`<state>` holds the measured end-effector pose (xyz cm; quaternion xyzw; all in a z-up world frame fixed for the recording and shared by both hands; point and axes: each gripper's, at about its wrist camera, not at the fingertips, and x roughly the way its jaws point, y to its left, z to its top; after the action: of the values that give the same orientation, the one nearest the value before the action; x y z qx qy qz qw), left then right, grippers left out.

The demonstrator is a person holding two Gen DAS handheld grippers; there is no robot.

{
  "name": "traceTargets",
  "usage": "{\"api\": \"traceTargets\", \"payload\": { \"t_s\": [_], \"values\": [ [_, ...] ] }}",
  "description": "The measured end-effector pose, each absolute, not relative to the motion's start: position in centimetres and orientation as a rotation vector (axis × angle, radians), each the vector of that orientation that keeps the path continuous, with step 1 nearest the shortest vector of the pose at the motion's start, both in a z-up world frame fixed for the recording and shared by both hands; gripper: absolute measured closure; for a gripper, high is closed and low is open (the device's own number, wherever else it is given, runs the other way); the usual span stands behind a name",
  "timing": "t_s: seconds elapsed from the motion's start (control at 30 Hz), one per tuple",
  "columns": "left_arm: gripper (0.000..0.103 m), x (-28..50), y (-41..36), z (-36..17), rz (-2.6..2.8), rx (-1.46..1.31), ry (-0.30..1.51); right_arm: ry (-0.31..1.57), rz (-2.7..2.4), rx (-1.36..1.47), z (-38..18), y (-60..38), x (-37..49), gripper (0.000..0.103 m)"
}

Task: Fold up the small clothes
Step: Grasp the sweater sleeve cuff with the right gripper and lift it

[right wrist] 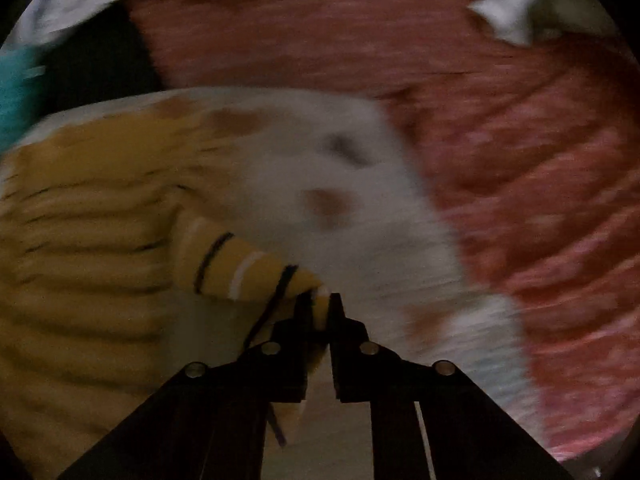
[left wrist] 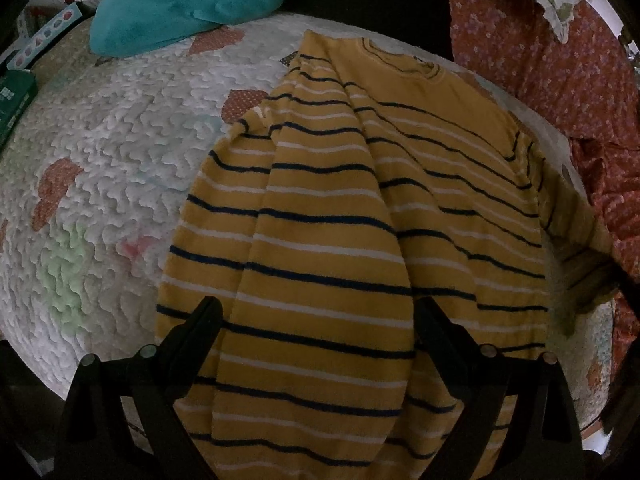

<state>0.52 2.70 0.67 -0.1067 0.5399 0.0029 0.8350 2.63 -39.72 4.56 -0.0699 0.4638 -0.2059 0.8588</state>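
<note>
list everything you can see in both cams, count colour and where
striped shirt: one, yellow with navy and white stripes, spread on the quilt, left side folded over the middle, right sleeve pinched
quilt: one, white with reddish and green patches, under the shirt
teal cloth: one, teal, far left end of the quilt
floral fabric: one, red with small pale flowers, right of the quilt
green box: one, dark green, left edge
left gripper: black, open, above the shirt's lower part
right gripper: black, shut on the sleeve tip; view blurred
</note>
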Motion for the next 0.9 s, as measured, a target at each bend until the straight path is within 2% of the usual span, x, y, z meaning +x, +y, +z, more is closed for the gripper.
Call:
{"api": "traceTargets", "payload": {
  "t_s": [0.03,0.07,0.1,0.13,0.17,0.5,0.53,0.57,0.6,0.63,0.7,0.83,0.9],
  "values": [
    [0.007,0.5,2.6,0.6,0.006,-0.224,1.144,0.982,-0.454,-0.113,4.9,-41.4,2.4,0.081],
    [0.007,0.5,2.6,0.6,0.005,-0.224,1.146,0.980,-0.465,-0.066,5.3,-42.9,2.0,0.060],
    [0.007,0.6,2.6,0.6,0.004,-0.225,1.148,0.972,-0.474,-0.026,5.6,-44.0,1.6,0.046],
    [0.007,0.6,2.6,0.5,0.003,-0.225,1.150,0.954,-0.485,0.024,5.9,-45.3,0.8,0.027],
    [0.007,0.7,2.6,0.4,0.003,-0.225,1.153,0.945,-0.483,0.061,5.8,-46.1,0.2,0.025],
    [0.007,0.9,2.0,-0.5,0.011,-0.212,1.174,1.124,-0.282,0.342,-2.0,-46.8,1.4,0.025],
    [0.007,0.9,2.1,-0.6,0.015,-0.208,1.175,1.163,-0.279,0.336,-3.0,-46.3,2.1,0.028],
    [0.007,0.9,2.1,-0.7,0.020,-0.206,1.175,1.204,-0.282,0.318,-3.8,-45.9,2.7,0.048],
    [0.007,0.9,2.3,-0.7,0.027,-0.205,1.173,1.210,-0.297,0.276,-3.8,-45.5,3.2,0.051],
    [0.007,0.9,2.6,-0.7,0.037,-0.207,1.169,1.215,-0.285,0.217,-3.1,-45.0,3.7,0.084],
    [0.007,0.8,3.8,-0.4,0.058,-0.224,1.155,1.224,-0.316,0.024,-1.3,-44.3,4.5,0.086],
    [0.007,0.8,6.8,0.5,0.123,-0.262,1.117,1.091,-0.598,-0.395,3.0,-47.0,5.2,0.085],
    [0.007,0.6,8.9,0.7,0.166,-0.300,1.110,1.078,-0.715,-0.486,3.8,-48.8,5.4,0.071]
  ]
}}
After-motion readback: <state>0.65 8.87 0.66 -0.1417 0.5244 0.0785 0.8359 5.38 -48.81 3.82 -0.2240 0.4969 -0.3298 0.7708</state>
